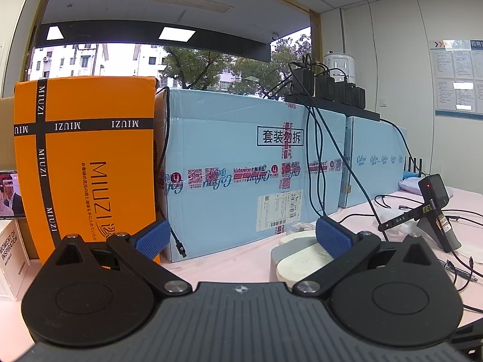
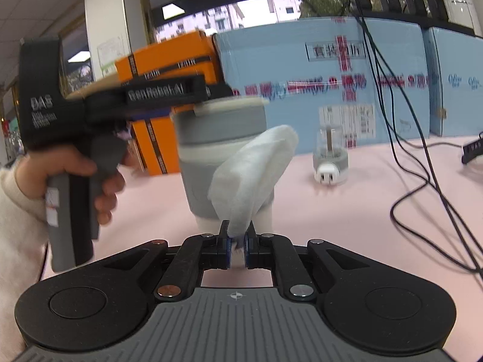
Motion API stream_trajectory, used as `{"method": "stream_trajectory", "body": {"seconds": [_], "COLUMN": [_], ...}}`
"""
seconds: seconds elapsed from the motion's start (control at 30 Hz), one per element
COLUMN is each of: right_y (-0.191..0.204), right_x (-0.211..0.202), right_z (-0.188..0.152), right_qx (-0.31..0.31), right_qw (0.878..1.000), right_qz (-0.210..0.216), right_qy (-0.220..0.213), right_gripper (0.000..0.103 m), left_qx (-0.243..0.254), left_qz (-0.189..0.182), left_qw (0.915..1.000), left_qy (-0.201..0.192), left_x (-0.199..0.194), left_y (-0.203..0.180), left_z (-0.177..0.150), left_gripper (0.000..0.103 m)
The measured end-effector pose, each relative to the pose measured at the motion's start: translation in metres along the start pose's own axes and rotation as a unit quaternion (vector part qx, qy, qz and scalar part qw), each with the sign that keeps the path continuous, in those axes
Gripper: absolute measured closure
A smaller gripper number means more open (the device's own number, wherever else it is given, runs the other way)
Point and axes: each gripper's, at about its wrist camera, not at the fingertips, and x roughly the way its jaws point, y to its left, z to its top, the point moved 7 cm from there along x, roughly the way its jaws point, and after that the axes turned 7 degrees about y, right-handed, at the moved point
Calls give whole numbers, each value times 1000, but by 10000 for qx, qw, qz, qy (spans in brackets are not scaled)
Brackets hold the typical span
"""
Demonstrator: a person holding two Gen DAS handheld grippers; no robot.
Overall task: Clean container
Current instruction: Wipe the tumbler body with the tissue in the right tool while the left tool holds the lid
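A grey and white cylindrical container (image 2: 222, 147) stands upright on the pink table. My right gripper (image 2: 237, 246) is shut on a white cloth (image 2: 253, 169), which hangs against the container's right side. In the left wrist view the container's cream top (image 1: 302, 259) shows low at the right, under the right blue pad (image 1: 332, 236). My left gripper (image 1: 241, 238) is open, its jaws wide apart, just above the container's top. In the right wrist view the left gripper's body (image 2: 126, 96) reaches over the container's rim from the left.
An orange MIUZI box (image 1: 87, 163) and light blue cartons (image 1: 250, 166) stand behind the container. Black cables (image 2: 422, 181) trail over the table at the right. A small clear-topped adapter (image 2: 330, 160) stands right of the container. A white box (image 1: 12, 256) sits at the left.
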Motion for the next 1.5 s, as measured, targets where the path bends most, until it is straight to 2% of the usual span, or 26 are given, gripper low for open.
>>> {"method": "stream_trajectory", "body": {"seconds": [0.07, 0.37, 0.53, 0.6, 0.63, 0.67, 0.73, 0.8, 0.87, 0.93, 1.2, 1.5], "right_y": [-2, 7, 11, 10, 10, 9, 10, 10, 11, 11, 18, 9], "right_x": [4, -22, -24, -24, -24, -25, -27, -29, -28, -29, -43, -11], "right_z": [-4, 26, 32, 34, 34, 35, 36, 37, 39, 39, 51, 22], "right_qx": [43, -142, -217, -154, -113, -98, -96, -96, -148, -171, -305, -231], "right_qw": [9999, 9978, 9971, 9970, 9968, 9966, 9962, 9958, 9957, 9953, 9916, 9983], "right_qz": [-9, 3, 80, 120, 133, 150, 189, 239, 215, 231, 288, 155], "right_qy": [98, -651, -730, -752, -776, -805, -849, -879, -893, -925, -1226, -506], "right_gripper": [95, 95, 95, 89, 77, 72, 72, 77, 89, 95, 95, 95], "left_qx": [-9, -2, -39, -51, -30, -1, 15, 16, -9, -26, 11, -13], "left_qz": [-1, 10, 52, -8, -20, -1, 1, 8, 5, -7, 0, 5], "left_qw": [10000, 10000, 10000, 10000, 10000, 10000, 10000, 10000, 10000, 10000, 10000, 10000], "left_qy": [2, -2, -1, 12, 5, -8, -10, -12, -3, 0, -13, -10], "left_x": [0, 0, 0, 0, 0, -1, -1, -1, 0, 0, -1, 0], "left_y": [0, -1, 1, 1, 0, 0, -1, -1, 0, 0, -1, -1], "left_z": [0, 0, 0, 0, 0, 0, 0, 0, 0, 0, 0, 0], "left_gripper": [0, 0, 0, 0, 0, 0, 0, 0, 0, 0, 0, 0]}}
